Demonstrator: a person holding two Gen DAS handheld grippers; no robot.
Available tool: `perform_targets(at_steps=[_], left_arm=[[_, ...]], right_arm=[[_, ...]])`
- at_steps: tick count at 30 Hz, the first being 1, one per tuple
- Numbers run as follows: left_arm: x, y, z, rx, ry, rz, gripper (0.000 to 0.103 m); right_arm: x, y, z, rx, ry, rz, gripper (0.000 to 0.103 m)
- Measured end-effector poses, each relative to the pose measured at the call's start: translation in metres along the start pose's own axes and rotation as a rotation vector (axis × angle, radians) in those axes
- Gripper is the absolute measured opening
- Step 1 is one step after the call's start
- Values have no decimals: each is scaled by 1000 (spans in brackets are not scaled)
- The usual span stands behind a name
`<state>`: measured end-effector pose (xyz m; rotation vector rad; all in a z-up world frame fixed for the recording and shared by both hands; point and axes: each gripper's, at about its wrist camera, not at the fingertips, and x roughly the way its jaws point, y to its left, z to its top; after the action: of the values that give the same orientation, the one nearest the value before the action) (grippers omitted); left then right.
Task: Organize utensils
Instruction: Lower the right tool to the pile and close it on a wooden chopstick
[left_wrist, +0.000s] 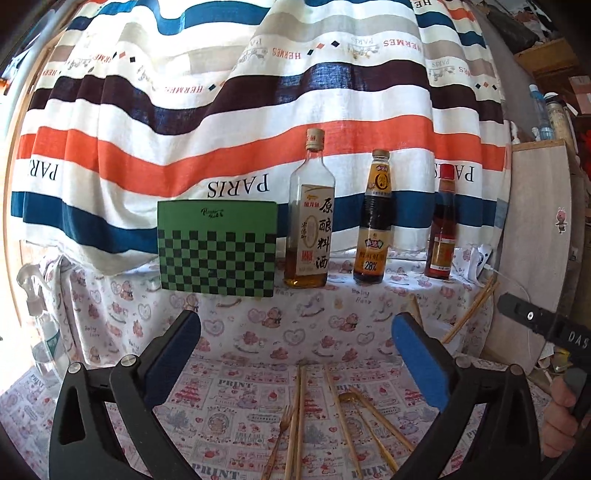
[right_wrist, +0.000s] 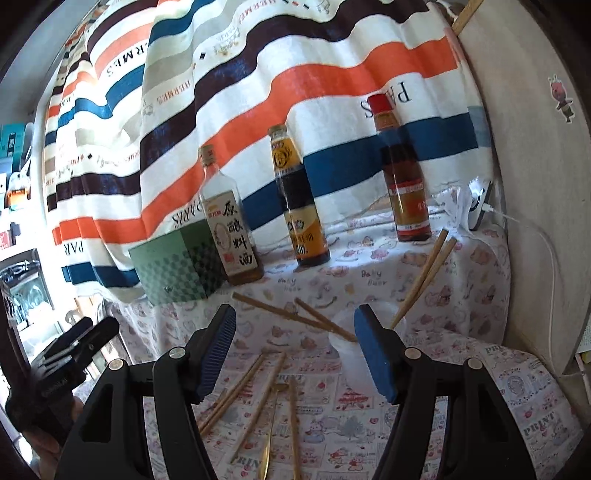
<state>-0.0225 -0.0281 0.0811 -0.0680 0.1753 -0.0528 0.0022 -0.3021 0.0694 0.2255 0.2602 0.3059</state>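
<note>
Several wooden chopsticks (left_wrist: 301, 417) lie loose on the patterned tablecloth, with a small gold fork (left_wrist: 279, 435) and a gold spoon (left_wrist: 365, 421) among them. In the right wrist view the chopsticks (right_wrist: 255, 398) and the spoon (right_wrist: 271, 428) lie below the fingers. A clear plastic cup (right_wrist: 351, 354) holds several chopsticks (right_wrist: 424, 273) that lean out of it. My left gripper (left_wrist: 295, 350) is open and empty above the loose utensils. My right gripper (right_wrist: 295, 347) is open and empty, with the cup just left of its right finger.
Three sauce bottles (left_wrist: 310, 214) (left_wrist: 373, 221) (left_wrist: 441, 225) stand in a row at the back against a striped curtain. A green checkered box (left_wrist: 218, 247) stands left of them. A spray bottle (left_wrist: 40, 321) stands at the left edge. A white board (right_wrist: 535, 184) borders the right side.
</note>
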Motion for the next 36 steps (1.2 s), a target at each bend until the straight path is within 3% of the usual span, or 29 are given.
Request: perform_targets(at_steps=[4, 8, 9, 12, 13, 16, 25, 28, 32, 36], left_arm=[[13, 8, -8, 1, 42, 45, 103], [35, 25, -18, -77, 154, 45, 103], [40, 29, -21, -98, 175, 40, 103], [55, 36, -30, -107, 234, 73, 103], [59, 38, -33, -104, 249, 88, 103], [65, 41, -39, -98, 274, 131, 103], [61, 52, -37, -162, 267, 165, 103], [63, 61, -38, -213, 290, 182, 103], [65, 74, -41, -278, 315, 199, 103], [67, 78, -42, -279, 330, 227, 103]], right_arm=[[24, 0, -18, -20, 88, -20, 69], [50, 5, -36, -63, 204, -30, 68], [59, 6, -41, -76, 251, -33, 69], [95, 15, -66, -163, 517, -44, 69], [99, 14, -73, -148, 539, -32, 69], [110, 18, -85, -165, 603, -17, 65], [127, 20, -106, -191, 697, -32, 29], [128, 24, -110, -224, 711, -72, 11], [116, 27, -112, -231, 740, -96, 8], [84, 15, -113, -117, 802, -72, 8]])
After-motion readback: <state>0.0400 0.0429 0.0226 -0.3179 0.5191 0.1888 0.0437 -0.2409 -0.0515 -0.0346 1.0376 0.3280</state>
